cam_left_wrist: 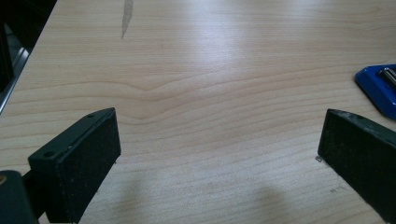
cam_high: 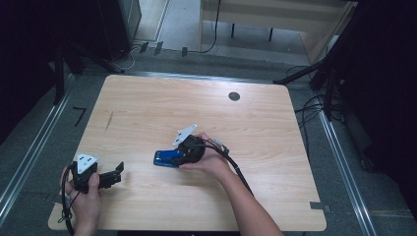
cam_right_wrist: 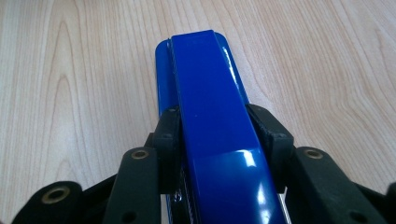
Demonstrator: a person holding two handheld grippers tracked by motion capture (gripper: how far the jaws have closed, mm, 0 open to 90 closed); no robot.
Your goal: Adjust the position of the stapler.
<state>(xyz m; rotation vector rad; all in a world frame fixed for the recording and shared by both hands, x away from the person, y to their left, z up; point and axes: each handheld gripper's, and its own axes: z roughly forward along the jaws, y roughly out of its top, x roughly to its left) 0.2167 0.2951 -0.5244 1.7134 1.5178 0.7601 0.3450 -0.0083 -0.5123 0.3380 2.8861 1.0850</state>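
At the lower left of the high view, the left gripper (cam_high: 114,173) rests on the wooden table (cam_high: 147,108), held in the person's left hand (cam_high: 84,196). Its 2 jaws stand wide apart with nothing between them; in the left gripper view bare wood fills the gap, and a corner of the blue stapler (cam_left_wrist: 379,86) shows at the right edge of that frame. Just left of the high view's centre, the blue stapler (cam_high: 164,158) lies flat on the table. The right gripper (cam_high: 181,156), in the right hand (cam_high: 209,160), meets it from the right. In the right gripper view the 2 jaws press against both sides of the stapler (cam_right_wrist: 210,126), clamping it, its far end pointing toward the top of the frame.
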